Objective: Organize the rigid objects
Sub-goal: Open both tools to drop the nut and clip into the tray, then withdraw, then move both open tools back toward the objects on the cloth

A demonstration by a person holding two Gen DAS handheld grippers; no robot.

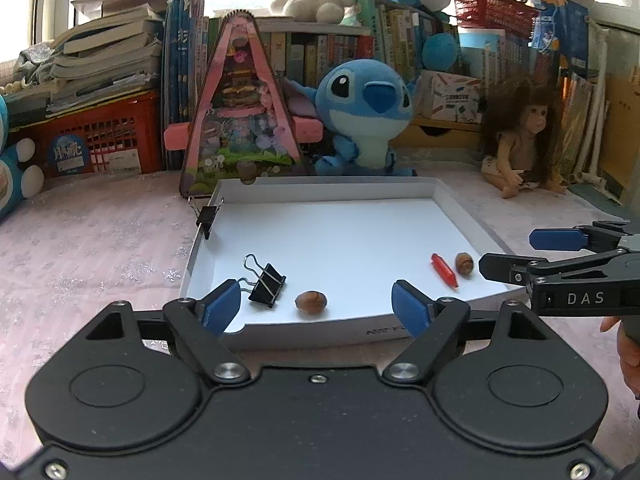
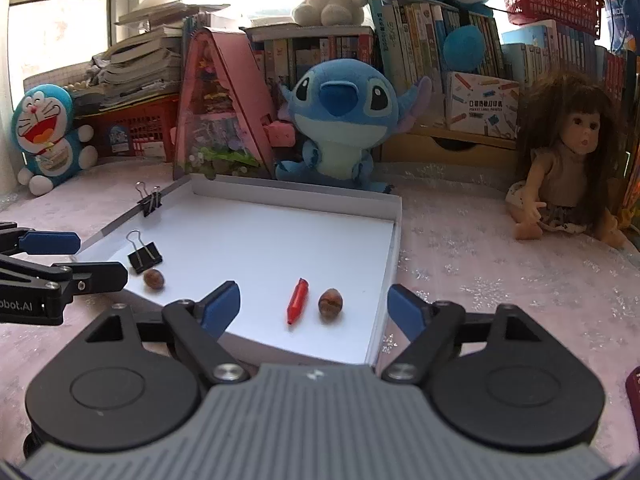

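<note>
The shallow white tray (image 2: 394,216) holds the task items in two groups along its near edge. In the right wrist view, a red crayon (image 2: 297,303) lies with its long axis running roughly 12 to 6 o'clock, tip toward the camera, with a brown nut (image 2: 330,305) just beside it at 3 o'clock. A loose binder clip (image 1: 267,285) and a second nut (image 1: 311,303) lie near the tray's opposite near corner; another binder clip (image 1: 207,216) is clamped on the tray wall. The right gripper (image 2: 314,312) stands wide and empty, with crayon and nut at 12 o'clock between its pads; judged nearer to this pair. The left gripper (image 1: 318,312) also stands wide and empty, the loose clip and second nut at its 11 to 12 o'clock.
</note>
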